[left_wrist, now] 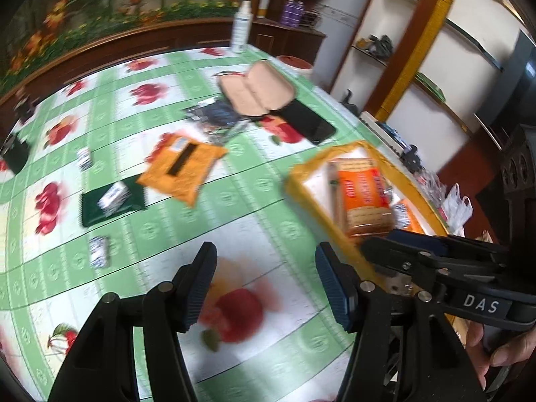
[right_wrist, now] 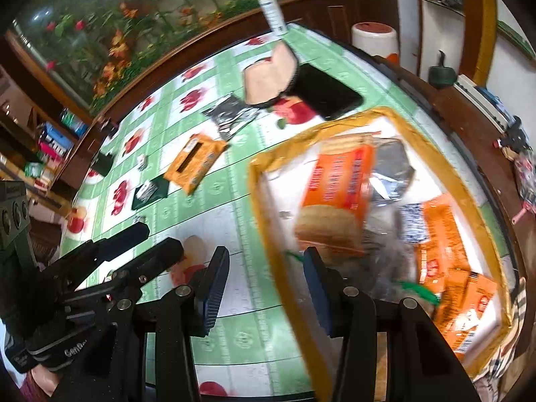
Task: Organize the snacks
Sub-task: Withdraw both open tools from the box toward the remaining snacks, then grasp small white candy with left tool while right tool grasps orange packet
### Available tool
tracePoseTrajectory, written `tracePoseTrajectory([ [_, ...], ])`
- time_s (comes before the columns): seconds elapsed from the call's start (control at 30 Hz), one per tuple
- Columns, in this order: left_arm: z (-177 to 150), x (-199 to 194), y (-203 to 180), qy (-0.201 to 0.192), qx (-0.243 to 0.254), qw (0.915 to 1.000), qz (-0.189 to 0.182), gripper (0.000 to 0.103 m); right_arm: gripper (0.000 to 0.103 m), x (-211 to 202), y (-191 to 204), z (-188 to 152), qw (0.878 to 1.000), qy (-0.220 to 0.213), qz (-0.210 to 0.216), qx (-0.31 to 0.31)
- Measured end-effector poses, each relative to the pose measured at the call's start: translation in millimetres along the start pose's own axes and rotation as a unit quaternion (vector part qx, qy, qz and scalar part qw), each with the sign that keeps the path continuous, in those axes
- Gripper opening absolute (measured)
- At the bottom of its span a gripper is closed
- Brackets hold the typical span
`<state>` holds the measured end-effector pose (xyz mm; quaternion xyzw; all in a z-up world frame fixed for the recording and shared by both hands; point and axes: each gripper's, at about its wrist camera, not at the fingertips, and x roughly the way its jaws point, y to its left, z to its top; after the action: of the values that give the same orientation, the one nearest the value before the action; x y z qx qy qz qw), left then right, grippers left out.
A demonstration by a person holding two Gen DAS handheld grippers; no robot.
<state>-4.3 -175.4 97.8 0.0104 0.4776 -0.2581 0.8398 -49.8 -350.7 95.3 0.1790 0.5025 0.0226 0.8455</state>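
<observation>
Nearest in, the left gripper (left_wrist: 266, 288) hangs over bare tablecloth (left_wrist: 274, 351) with its jaws apart and nothing between them. Just to its right, the right gripper (right_wrist: 264, 288) is parted too, empty, straddling the near-left wall of the yellow-rimmed box (right_wrist: 268, 207). That wall is the hazard: a careless sweep could clip the rim and shove the box toward the table's right edge.

Inside the box, an orange biscuit pack (right_wrist: 338, 181) lies on a pile of packets, so part of the sorting looks done.

Out on the cloth, mid-left, loose snacks wait: a small patterned packet (left_wrist: 99, 251), a white packet on a dark green pouch (left_wrist: 114, 201), then a yellow-orange bag (left_wrist: 184, 171), and beyond it a silver foil pack (left_wrist: 217, 117).

Farther still, an open beige case (left_wrist: 258, 88) touches a black phone (left_wrist: 308, 122); a wide reach for the foil could drag either. The white bottle (left_wrist: 242, 26) stands at the far edge, easy to topple.
</observation>
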Motion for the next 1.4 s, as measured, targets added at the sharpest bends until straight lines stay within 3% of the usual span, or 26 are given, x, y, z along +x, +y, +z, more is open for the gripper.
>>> tracePoseTrajectory([
  [0.17,-6.1,-9.2,44.9,0.001,-0.033,0.9993,0.019,0.06,0.05,11.3,19.2,-4.3,1.0,0.009,0.01,-0.013],
  [0.4,-5.9,-10.5,129.2,-0.002,-0.085,0.9936,0.074,0.06,0.05,24.0,38.4,-15.1,0.999,0.021,0.019,-0.031],
  [0.53,5.6,1.5,156.5,0.003,-0.086,0.9923,0.089,0.06,0.05,28.0,43.6,-21.5,0.999,0.027,0.02,-0.036],
  [0.77,26.1,37.2,155.0,0.025,-0.029,0.995,0.093,0.058,0.05,29.5,43.9,-26.2,0.999,0.03,0.012,-0.04],
  [0.9,34.5,57.9,146.7,0.036,0.003,0.9946,0.097,0.044,0.05,28.1,41.2,-26.5,0.999,0.029,0.005,-0.04],
  [1.03,39.1,71.8,145.2,0.041,0.01,0.9934,0.107,0.015,0.05,27.5,37.3,-25.6,0.999,0.028,0.0,-0.036],
  [1.07,40.1,72.5,145.3,0.041,0.01,0.9931,0.11,0.013,0.05,27.9,36.3,-24.9,0.999,0.028,-0.001,-0.035],
  [1.4,15.5,30.4,157.8,0.011,-0.039,0.9941,0.101,0.013,0.05,41.0,48.3,-12.8,0.998,0.038,0.019,-0.049],
])
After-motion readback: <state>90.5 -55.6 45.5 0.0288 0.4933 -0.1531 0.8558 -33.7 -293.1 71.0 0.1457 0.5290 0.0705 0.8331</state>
